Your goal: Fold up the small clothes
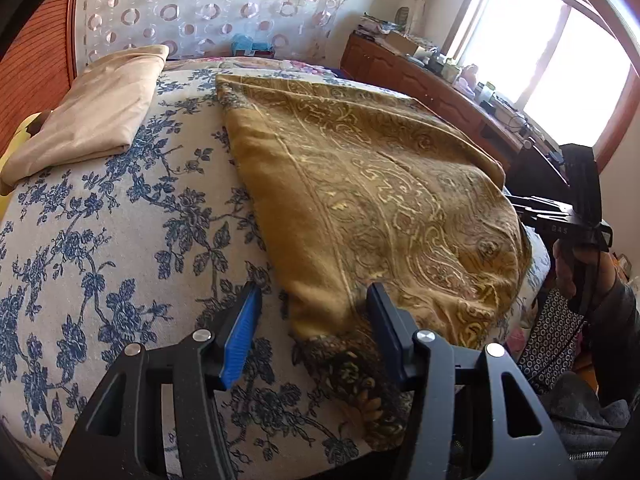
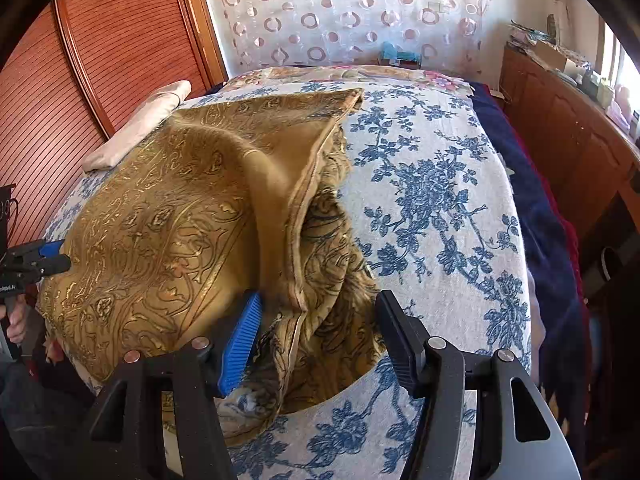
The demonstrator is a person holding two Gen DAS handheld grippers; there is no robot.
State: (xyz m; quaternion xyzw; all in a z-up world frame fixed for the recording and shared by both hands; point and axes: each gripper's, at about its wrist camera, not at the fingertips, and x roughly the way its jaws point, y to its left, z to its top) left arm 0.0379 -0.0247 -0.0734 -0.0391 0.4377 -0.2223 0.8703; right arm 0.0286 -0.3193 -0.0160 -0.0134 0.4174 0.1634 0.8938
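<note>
A golden-brown paisley cloth (image 1: 380, 184) lies on the bed, with one half folded over the other. My left gripper (image 1: 314, 288) is open low over the cloth's near corner; the corner lies between the jaws and the blue pad stands clear of it. My right gripper (image 2: 320, 296) is also open, astride the cloth's (image 2: 160, 232) folded edge, with a gap to its right finger. Each gripper shows in the other's view: the right one (image 1: 520, 204) at the cloth's right side, the left one (image 2: 64, 256) at its left side.
The bed (image 1: 100, 240) has a white cover with blue flowers (image 2: 440, 200). A folded beige cloth (image 1: 92, 116) lies at the far left. A dark blue blanket (image 2: 540, 220) hangs off the bed's right edge. A cluttered wooden sideboard (image 2: 560, 128) stands along the window wall, and a red wooden wardrobe door (image 2: 100, 60) on the left.
</note>
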